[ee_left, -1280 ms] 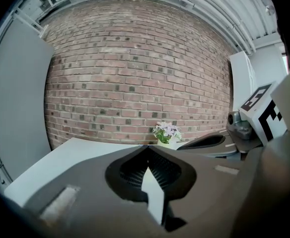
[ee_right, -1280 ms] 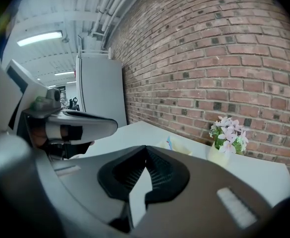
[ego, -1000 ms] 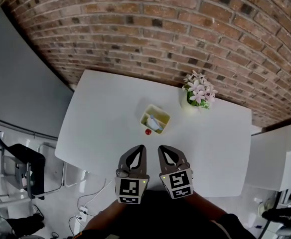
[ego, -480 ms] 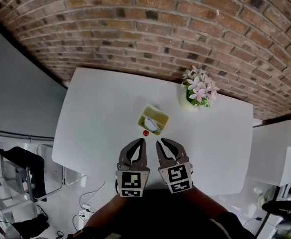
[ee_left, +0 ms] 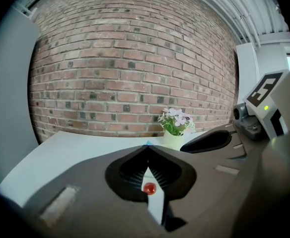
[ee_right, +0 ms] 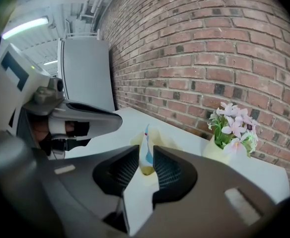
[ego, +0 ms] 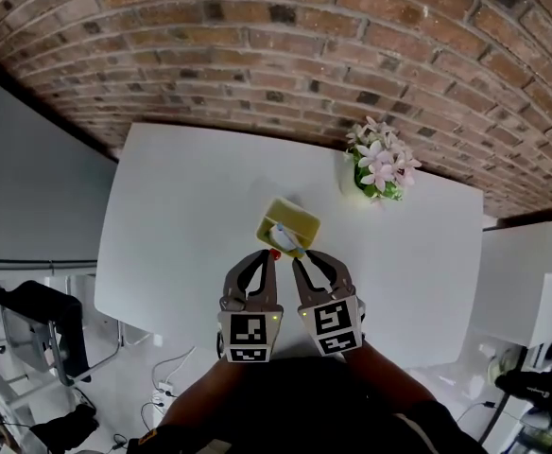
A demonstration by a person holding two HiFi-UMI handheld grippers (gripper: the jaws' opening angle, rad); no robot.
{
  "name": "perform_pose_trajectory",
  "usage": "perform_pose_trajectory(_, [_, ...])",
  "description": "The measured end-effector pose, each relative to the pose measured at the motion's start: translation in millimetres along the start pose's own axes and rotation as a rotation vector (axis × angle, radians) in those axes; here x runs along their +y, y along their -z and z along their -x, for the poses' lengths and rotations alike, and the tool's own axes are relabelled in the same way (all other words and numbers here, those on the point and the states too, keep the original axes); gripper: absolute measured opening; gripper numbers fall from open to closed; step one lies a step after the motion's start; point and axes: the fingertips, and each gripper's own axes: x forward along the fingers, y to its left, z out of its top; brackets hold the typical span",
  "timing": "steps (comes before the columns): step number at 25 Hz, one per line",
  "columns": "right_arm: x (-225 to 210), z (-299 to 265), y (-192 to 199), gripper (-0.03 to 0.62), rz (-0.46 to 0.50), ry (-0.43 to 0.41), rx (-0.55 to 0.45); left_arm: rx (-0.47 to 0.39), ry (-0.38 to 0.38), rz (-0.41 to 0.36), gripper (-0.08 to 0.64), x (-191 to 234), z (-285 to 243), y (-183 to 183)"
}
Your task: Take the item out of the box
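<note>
Table [ego: 181, 216] lies open around box [ego: 297, 218]; flowerpot [ego: 370, 185] well apart.

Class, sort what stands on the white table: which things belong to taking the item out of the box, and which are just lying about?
Belongs to the job:
small yellow open box
white-and-blue packet standing inside it

Just lying about:
small red ball on the table beside the box
pot of pink-and-white flowers
</note>
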Motion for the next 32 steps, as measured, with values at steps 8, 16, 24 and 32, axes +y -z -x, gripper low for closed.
perform_pose_trajectory(8, [-2.4,-23.4,7.3,0.106,0.043,-0.013,0.044,0.044,-0.021,-0.001,0.005,11.3,-16.5,16.0])
perform_pose_trajectory(16, [-1.4,-36.9,23.0,0.107,0.053,-0.020,0.086,0.086,-0.040,0.032,0.005,19.3,-25.5,36.3])
perform_pose_trajectory(24, [-7.2,-43.0,32.3,0.049,0.091,0.006,0.129,0.096,-0.049,0.046,0.005,20.1,-25.8,41.8])
perform_pose_trajectory(32, [-7.1,-36.9,27.3,0.006,0.086,0.014,0.099,0.080,-0.060,0.046,0.005,17.8,-16.0,37.1])
